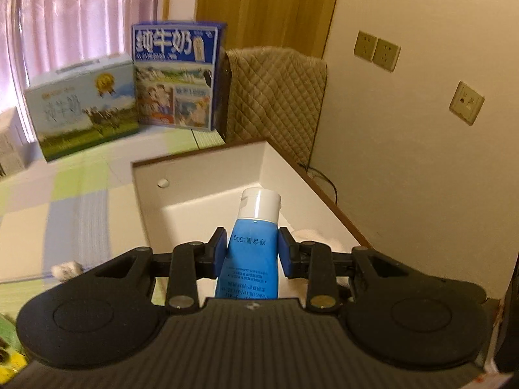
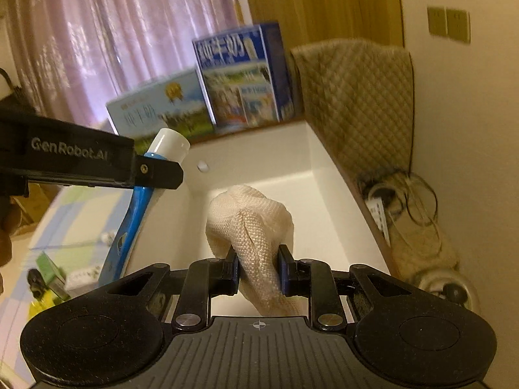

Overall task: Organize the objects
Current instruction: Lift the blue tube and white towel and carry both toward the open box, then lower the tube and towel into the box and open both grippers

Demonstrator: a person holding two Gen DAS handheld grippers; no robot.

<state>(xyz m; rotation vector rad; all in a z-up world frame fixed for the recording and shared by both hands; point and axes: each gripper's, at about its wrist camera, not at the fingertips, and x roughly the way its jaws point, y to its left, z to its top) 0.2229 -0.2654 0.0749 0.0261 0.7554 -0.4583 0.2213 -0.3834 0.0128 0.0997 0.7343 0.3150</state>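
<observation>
My left gripper (image 1: 252, 246) is shut on a blue tube with a white cap (image 1: 254, 243) and holds it cap forward over an open white drawer (image 1: 201, 175). The tube (image 2: 136, 214) and the left gripper (image 2: 155, 170) also show at the left of the right wrist view. My right gripper (image 2: 258, 267) is shut on a cream woven cloth (image 2: 249, 220), bunched above the drawer (image 2: 327, 194). A bit of the cloth (image 1: 311, 236) shows in the left wrist view beside the tube.
Two milk cartons (image 1: 175, 74) stand on the floor beyond the drawer, next to a quilted beige cover (image 1: 275, 97). A checked mat (image 1: 65, 201) lies to the left with small items on it. A power strip and cables (image 2: 399, 204) lie by the right wall.
</observation>
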